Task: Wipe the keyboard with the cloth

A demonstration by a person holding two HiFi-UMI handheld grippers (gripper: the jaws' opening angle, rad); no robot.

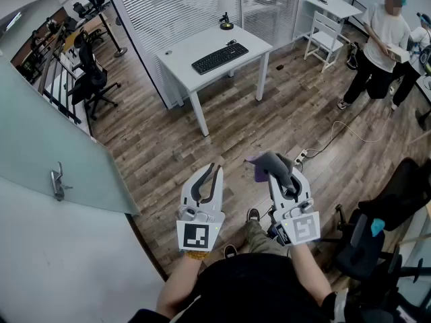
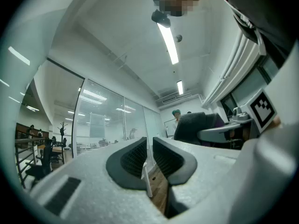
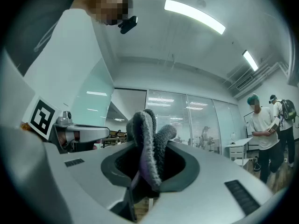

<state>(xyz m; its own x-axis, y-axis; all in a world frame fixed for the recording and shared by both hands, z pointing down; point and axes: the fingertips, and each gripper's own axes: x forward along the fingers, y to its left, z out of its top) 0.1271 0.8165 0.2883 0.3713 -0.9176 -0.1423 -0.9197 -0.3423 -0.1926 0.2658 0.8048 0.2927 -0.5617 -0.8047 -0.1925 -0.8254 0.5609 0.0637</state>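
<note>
The cloth (image 3: 146, 141), a fluffy grey and purple one, is pinched in a bunch between the jaws of the right hand-held gripper (image 1: 275, 161), with its folds standing up past the tips. The left hand-held gripper (image 2: 150, 149) has its jaws pressed together on nothing. Both are held over the wooden floor, well apart from the black keyboard (image 1: 219, 58), which lies on the white table (image 1: 183, 54) across the room. The cloth looks soft, light and limp, so the bunched grip should hold, though loose ends may flop. The keyboard is probably light and may slide under wiping; steadying it at one edge would help.
</note>
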